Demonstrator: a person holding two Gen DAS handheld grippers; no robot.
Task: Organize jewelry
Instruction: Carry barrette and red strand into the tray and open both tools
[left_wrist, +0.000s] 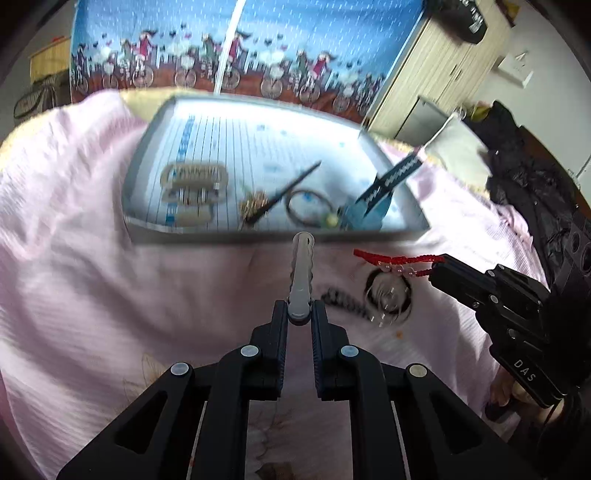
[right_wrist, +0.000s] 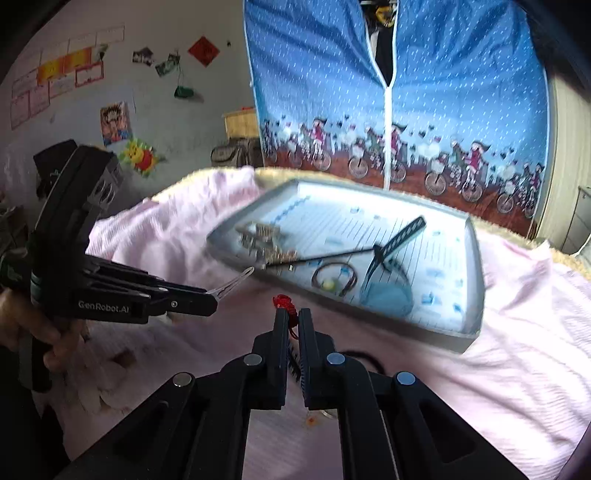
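Note:
My left gripper (left_wrist: 300, 313) is shut on a long grey hair clip (left_wrist: 302, 273) that points toward the near rim of a shallow grey tray (left_wrist: 280, 236). In the right wrist view the same clip (right_wrist: 232, 284) sticks out from the left gripper (right_wrist: 212, 297), short of the tray (right_wrist: 443, 338). My right gripper (right_wrist: 293, 317) is shut on a red braided bracelet (right_wrist: 284, 301), which hangs above the pink sheet with small clear charms (left_wrist: 397, 260). In the tray lie beige clips (left_wrist: 194, 182), a dark hair stick (left_wrist: 284, 194), a ring bracelet (left_wrist: 310, 208) and a blue-black clip (left_wrist: 384, 186).
A pink sheet (left_wrist: 110, 258) covers the bed under the tray. On the sheet lie a dark beaded piece (left_wrist: 347, 301) and a hair tie with clear charms (left_wrist: 388, 295). A blue wardrobe cover (right_wrist: 406, 92) stands behind, and dark clothing (left_wrist: 528, 184) sits at the right.

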